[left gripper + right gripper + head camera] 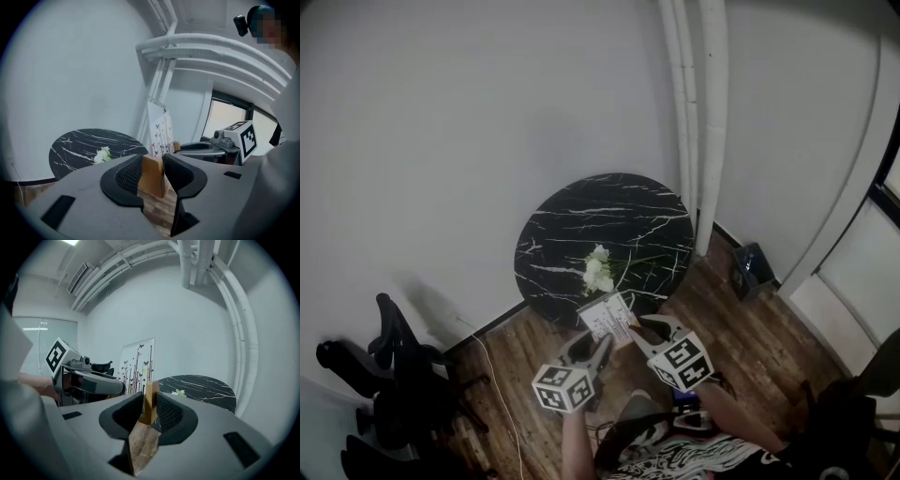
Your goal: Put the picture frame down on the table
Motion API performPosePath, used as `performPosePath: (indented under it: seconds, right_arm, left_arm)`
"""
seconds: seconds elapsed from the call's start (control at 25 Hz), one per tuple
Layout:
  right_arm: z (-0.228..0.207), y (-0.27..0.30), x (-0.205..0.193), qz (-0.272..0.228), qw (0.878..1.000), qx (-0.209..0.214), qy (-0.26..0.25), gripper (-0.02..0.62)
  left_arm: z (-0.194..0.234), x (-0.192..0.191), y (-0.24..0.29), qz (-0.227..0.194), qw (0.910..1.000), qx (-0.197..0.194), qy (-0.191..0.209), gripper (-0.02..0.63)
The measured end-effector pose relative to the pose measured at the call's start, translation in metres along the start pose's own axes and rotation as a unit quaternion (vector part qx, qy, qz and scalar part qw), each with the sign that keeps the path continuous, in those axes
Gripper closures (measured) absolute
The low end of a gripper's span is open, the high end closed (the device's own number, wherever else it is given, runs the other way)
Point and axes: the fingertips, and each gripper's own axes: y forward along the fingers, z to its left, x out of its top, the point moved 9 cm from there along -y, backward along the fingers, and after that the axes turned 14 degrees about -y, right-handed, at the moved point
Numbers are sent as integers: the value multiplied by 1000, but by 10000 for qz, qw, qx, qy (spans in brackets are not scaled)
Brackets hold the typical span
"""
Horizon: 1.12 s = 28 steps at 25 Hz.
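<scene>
The picture frame point(606, 319) is a white print of butterflies and stems with a light wooden edge. It hangs over the floor just in front of the round black marble table point(572, 211). My left gripper point(600, 343) is shut on its wooden edge point(152, 176) at one side. My right gripper point(641, 328) is shut on the opposite wooden edge point(151, 401). The print point(160, 133) stands upright between the two grippers and also shows in the right gripper view point(136, 364). White flowers point(598, 270) lie on the table near its front rim.
White pipes point(698, 122) run down the wall corner behind the table. A black office chair point(384, 375) stands at the left, with a cable point(502, 394) on the wood floor. A dark blue bin point(753, 267) sits at the right wall.
</scene>
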Motion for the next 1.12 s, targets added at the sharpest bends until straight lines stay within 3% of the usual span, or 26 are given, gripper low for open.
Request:
performPosePath:
  seconds: [0.44, 1.12]
  right_arm:
    - [-23, 56, 2, -12, 9999, 170, 27, 499]
    - [-124, 223, 36, 508, 9983, 300, -31, 497]
  left_arm:
    - [46, 19, 23, -75, 9997, 158, -176, 451]
    - [185, 114, 125, -25, 9989, 27, -469, 451]
